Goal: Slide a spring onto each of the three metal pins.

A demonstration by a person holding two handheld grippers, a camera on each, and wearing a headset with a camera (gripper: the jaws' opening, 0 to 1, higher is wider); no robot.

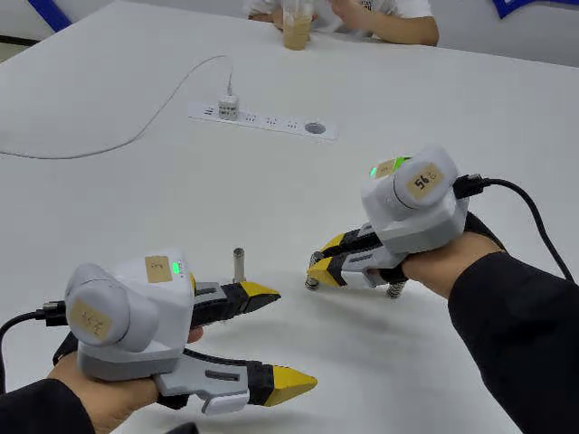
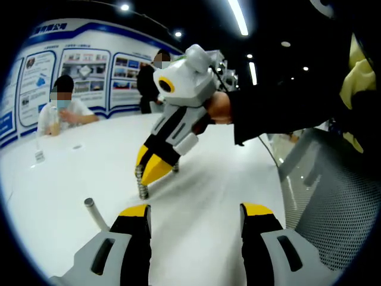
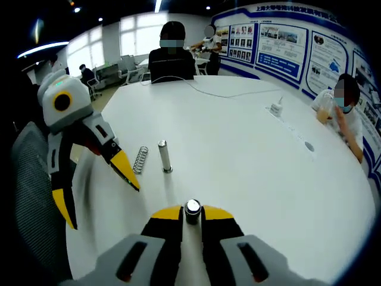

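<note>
A bare metal pin (image 1: 239, 264) stands upright on the white table (image 1: 181, 181), just beyond the upper jaw of my left gripper (image 1: 280, 336), which is open and holds nothing. The right gripper view shows the same bare pin (image 3: 164, 156) with a loose spring (image 3: 140, 159) lying beside it. My right gripper (image 1: 317, 271) is shut on a pin wrapped in a spring (image 1: 312, 271), whose round top (image 3: 191, 208) shows between the jaws. A second spring-covered pin (image 1: 395, 289) stands under the right hand. In the left gripper view the held pin (image 2: 141, 182) sits below the right gripper (image 2: 156, 170).
A white power strip (image 1: 262, 119) with a plugged charger and a long cable lies mid-table. A person sits at the far edge with a drink cup (image 1: 296, 27). A mesh chair (image 2: 333, 196) stands off the table's near side.
</note>
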